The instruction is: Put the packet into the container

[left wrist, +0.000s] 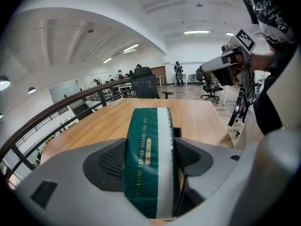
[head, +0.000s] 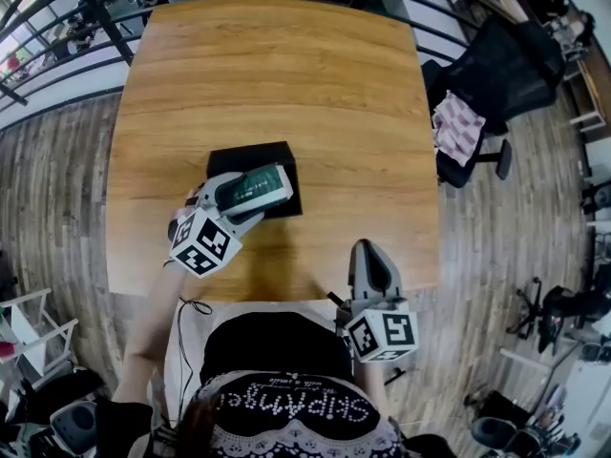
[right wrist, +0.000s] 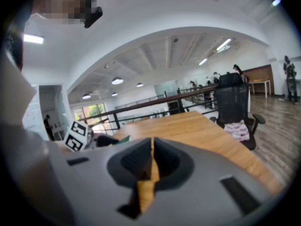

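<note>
A green packet [head: 250, 189] with a white stripe is clamped between the jaws of my left gripper [head: 256, 194], which hovers over the black square container [head: 254, 160] on the wooden table [head: 286, 74]. In the left gripper view the packet [left wrist: 149, 161] fills the gap between the jaws and hides most of the container. My right gripper [head: 370, 260] rests near the table's front edge, right of the container, with its jaws pressed together and nothing held. In the right gripper view its jaws [right wrist: 151, 152] meet in a thin line.
A black office chair [head: 496, 74] with a pink checked cloth [head: 458, 127] stands right of the table. A dark railing [head: 57, 27] runs along the far left. Wooden floor surrounds the table. White frames [head: 29, 342] stand at the lower left.
</note>
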{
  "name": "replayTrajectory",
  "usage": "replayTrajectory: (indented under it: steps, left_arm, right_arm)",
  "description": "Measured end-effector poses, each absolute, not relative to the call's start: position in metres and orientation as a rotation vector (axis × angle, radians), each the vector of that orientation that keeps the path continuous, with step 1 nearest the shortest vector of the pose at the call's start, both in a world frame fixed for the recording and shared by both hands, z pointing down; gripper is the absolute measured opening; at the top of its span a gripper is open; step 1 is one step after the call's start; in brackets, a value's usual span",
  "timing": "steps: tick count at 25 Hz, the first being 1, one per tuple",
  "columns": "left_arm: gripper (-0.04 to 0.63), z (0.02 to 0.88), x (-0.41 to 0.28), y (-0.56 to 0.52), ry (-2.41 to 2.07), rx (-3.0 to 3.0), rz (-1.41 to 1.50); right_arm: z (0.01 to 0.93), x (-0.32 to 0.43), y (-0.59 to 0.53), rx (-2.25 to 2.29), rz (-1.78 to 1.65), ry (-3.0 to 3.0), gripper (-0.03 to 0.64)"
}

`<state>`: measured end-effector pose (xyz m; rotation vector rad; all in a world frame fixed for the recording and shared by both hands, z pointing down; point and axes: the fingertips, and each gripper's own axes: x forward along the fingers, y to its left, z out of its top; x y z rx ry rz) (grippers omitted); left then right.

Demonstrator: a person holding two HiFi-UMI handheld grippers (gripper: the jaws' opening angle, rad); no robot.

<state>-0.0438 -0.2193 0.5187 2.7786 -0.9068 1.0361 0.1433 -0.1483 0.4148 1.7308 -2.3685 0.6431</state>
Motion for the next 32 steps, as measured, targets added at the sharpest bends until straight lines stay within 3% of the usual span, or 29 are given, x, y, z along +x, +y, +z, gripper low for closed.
replayTrajectory:
  steps: [32]
  left_arm:
    - [0.342, 0.571, -0.031, -0.223, -0.708, 2.702, 1.152]
  right_arm:
    - [0.421, 0.137, -0.161, 1.706, 0.661, -2.365, 0.038]
